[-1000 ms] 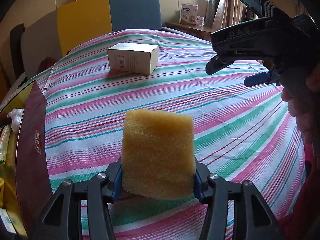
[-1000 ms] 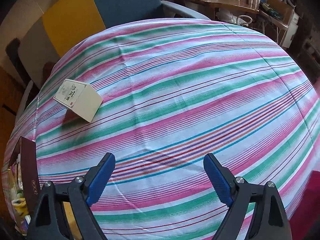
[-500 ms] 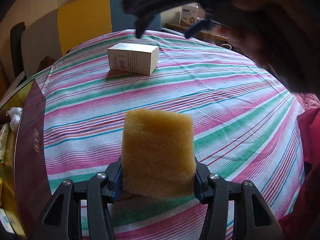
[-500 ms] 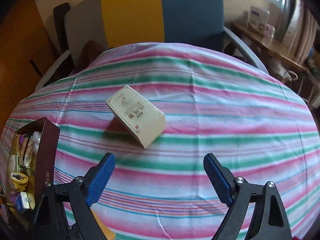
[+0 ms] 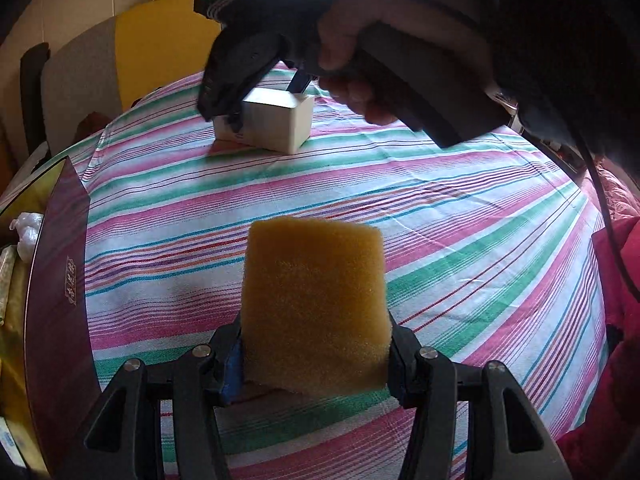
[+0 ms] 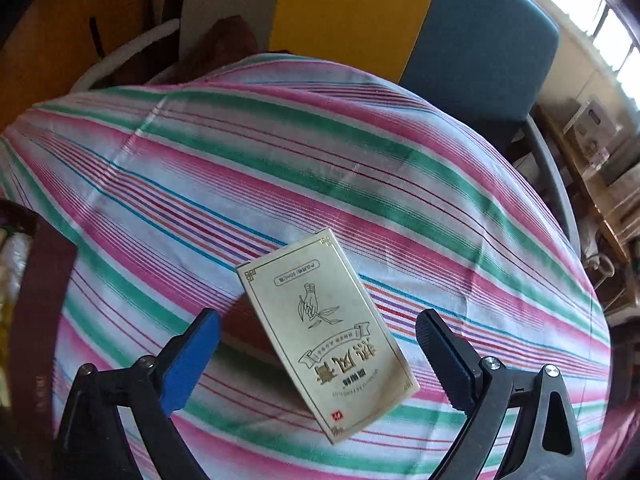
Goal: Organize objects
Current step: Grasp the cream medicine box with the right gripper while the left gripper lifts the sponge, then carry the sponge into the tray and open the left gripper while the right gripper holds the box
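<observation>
The small box (image 6: pixel 326 334) lies flat on the striped counter (image 6: pixel 360 184), well across from the dark storage box (image 5: pixel 56 300) at the counter's edge; the right claw (image 6: pixel 318 350) hangs directly over the small box, its jaws closing with the box between them but the pads not yet on it; the box's long axis runs slantwise to the line between the pads, so they look set to meet its long sides at an angle, not squarely; the left claw (image 5: pixel 314 360) sits nearer the storage box, pinching a yellow sponge (image 5: pixel 314 304) upright; the right hand (image 5: pixel 352 80) is clearly the nearer one to the small box.
</observation>
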A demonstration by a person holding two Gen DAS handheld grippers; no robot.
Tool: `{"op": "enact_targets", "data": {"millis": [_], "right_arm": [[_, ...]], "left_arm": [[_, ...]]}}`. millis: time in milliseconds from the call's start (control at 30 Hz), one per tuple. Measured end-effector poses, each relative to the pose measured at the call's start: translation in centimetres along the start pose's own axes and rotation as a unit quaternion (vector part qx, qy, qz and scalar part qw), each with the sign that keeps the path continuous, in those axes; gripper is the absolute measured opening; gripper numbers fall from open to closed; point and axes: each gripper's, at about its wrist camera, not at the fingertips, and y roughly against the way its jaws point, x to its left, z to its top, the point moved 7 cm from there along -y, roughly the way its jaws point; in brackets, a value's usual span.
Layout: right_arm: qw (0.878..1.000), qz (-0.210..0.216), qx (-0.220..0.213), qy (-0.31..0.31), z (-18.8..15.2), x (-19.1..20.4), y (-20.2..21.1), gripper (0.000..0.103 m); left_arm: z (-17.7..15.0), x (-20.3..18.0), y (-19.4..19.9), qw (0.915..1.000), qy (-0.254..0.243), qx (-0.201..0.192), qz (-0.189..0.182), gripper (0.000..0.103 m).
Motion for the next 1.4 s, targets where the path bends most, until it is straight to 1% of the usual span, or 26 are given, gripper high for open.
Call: {"op": "enact_targets", "data": {"millis": [33, 67, 100, 133, 200, 300, 367, 400, 467, 600, 667, 833, 967, 1067, 1133, 1300, 1367, 1400], "right_arm": [[1.0, -0.014, -0.006, 0.002, -0.4, -0.1, 0.3, 0.066], [1.0, -0.009, -0.016, -0.005, -0.8, -0.2, 1.0, 0.057], [1.0, 0.006, -0.017, -0.015, -1.5, -0.3, 1.7, 0.052], [1.0, 0.012, -0.019, -0.019, -2.3, -0.4, 2.6, 0.052], [1.0, 0.008, -0.023, -0.013, -4.5, -0.5, 4.1, 0.052], [0.999, 0.017, 0.002, -0.031, -9.1, -1.1, 5.7, 0.052], [0.998, 0.021, 0.021, -0.058, -12.1, -1.5, 6.2, 0.053], [0.996, 0.029, 0.016, -0.078, -13.4, -1.8, 6.6, 0.052], [0.993, 0.038, 0.023, -0.111, -15.1, -2.3, 6.8, 0.052], [0.988, 0.044, 0.018, -0.145, -15.9, -2.6, 6.0, 0.052], [0.988, 0.043, 0.011, -0.147, -15.6, -2.6, 5.9, 0.052], [0.985, 0.055, 0.01, -0.162, -15.4, -2.5, 5.4, 0.052], [0.985, 0.059, 0.023, -0.161, -15.6, -2.4, 4.9, 0.052], [0.987, 0.051, 0.037, -0.15, -15.9, -2.2, 3.9, 0.052], [0.988, 0.046, 0.038, -0.145, -16.0, -2.0, 3.9, 0.052], [0.986, 0.054, 0.039, -0.153, -16.2, -2.0, 3.6, 0.052], [0.986, 0.053, 0.037, -0.152, -16.3, -2.0, 3.6, 0.053], [0.986, 0.053, 0.036, -0.152, -16.3, -2.0, 3.5, 0.053]], "left_arm": [[0.1, 0.0, -0.1, 1.0, 0.0, 0.0, 0.0, 0.055], [0.1, 0.0, -0.1, 1.0, 0.0, -0.001, 0.0, 0.055], [0.1, 0.0, -0.1, 1.0, 0.0, -0.001, 0.0, 0.055], [0.1, 0.0, -0.1, 1.0, 0.0, -0.001, 0.0, 0.055], [0.1, 0.0, -0.2, 1.0, 0.001, -0.001, -0.001, 0.055], [0.2, 0.0, -0.4, 1.0, 0.002, -0.002, -0.002, 0.055], [0.3, -0.1, -0.5, 1.0, 0.001, -0.002, 0.0, 0.055], [0.3, -0.1, -0.5, 1.0, 0.0, -0.002, 0.001, 0.055], [0.3, -0.1, -0.6, 1.0, -0.001, -0.002, 0.002, 0.055], [0.4, -0.1, -0.8, 1.0, -0.001, -0.002, 0.004, 0.055], [0.5, -0.1, -0.8, 1.0, -0.003, -0.002, 0.006, 0.055], [0.6, -0.1, -0.6, 1.0, -0.003, -0.002, 0.007, 0.055], [0.4, 0.0, -0.5, 0.9999, -0.004, -0.002, 0.009, 0.056], [0.4, 0.1, -0.5, 0.9999, -0.005, -0.001, 0.011, 0.055], [0.5, 0.1, -0.4, 0.9999, -0.004, -0.001, 0.011, 0.055], [0.6, 0.0, -0.3, 0.9998, -0.008, 0.009, 0.016, 0.052], [0.6, -0.1, 0.3, 0.9997, -0.006, 0.017, 0.018, 0.052], [0.8, -0.1, 0.9, 0.9998, 0.0, 0.013, 0.012, 0.052]]}}
